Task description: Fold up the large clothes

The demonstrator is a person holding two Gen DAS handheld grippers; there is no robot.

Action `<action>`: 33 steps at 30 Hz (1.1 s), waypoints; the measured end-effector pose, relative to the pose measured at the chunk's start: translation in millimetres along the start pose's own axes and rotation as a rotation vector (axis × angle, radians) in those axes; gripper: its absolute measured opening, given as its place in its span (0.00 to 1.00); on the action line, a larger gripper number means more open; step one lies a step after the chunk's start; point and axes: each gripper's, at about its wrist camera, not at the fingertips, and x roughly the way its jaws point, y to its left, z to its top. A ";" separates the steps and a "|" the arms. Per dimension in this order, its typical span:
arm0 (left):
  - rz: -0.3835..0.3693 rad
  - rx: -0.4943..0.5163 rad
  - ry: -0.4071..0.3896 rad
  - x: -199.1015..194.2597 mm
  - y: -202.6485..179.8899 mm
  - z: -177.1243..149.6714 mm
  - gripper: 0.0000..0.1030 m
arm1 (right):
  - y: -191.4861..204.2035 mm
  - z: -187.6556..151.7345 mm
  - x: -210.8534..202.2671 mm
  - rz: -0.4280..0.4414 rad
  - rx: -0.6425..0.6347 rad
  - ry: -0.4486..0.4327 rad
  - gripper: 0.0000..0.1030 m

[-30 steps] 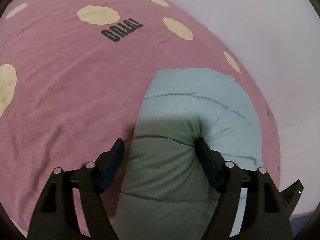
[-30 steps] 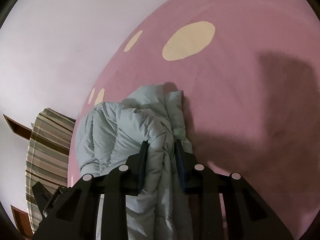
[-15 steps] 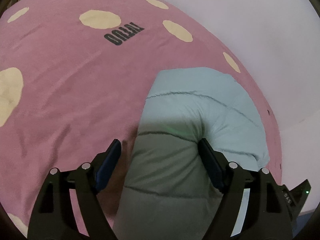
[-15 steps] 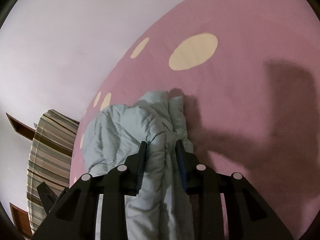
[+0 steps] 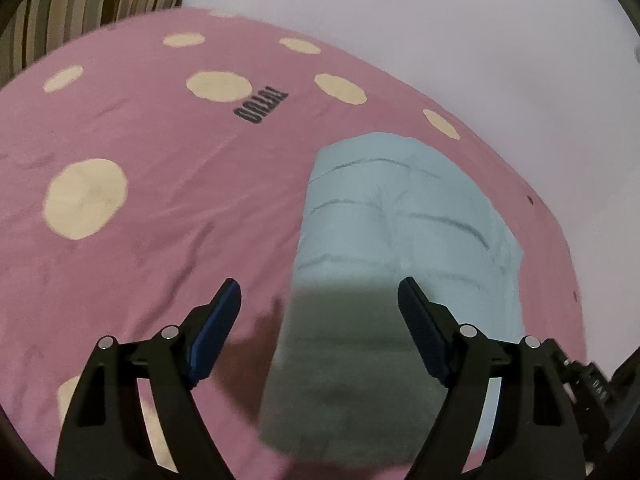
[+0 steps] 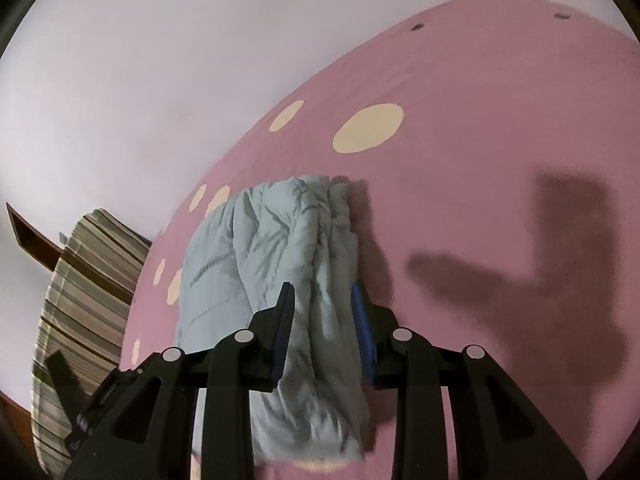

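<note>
Jacket (image 6: 264,264) on pink blanket (image 5: 160,208) | left gripper (image 5: 320,300) jaws wide | right gripper (image 6: 324,308) clamps jacket

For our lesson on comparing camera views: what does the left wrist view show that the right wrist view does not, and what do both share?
Only the left wrist view shows dark lettering printed on the pink blanket, and the left tongs open, with the smooth quilted side of the jacket between their tips.

Only the right wrist view shows the right tongs shut on a bunched fold of the jacket, a shadow on the blanket, and a brown wooden edge.

Both show the light blue jacket, the pink blanket with cream dots, the striped cloth and the pale wall.
</note>
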 end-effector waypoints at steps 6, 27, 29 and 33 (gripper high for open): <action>0.037 0.072 -0.050 -44.0 1.4 -30.7 0.84 | 13.3 -23.8 -32.9 -0.059 -0.082 -0.014 0.33; 0.113 0.267 -0.220 -150.7 -14.3 -79.0 0.94 | 71.4 -100.2 -108.2 -0.297 -0.468 -0.122 0.75; 0.110 0.273 -0.237 -159.6 -14.4 -80.4 0.95 | 77.3 -104.0 -118.3 -0.299 -0.480 -0.142 0.75; 0.104 0.287 -0.273 -176.3 -16.2 -81.8 0.98 | 85.2 -105.6 -131.7 -0.301 -0.492 -0.176 0.77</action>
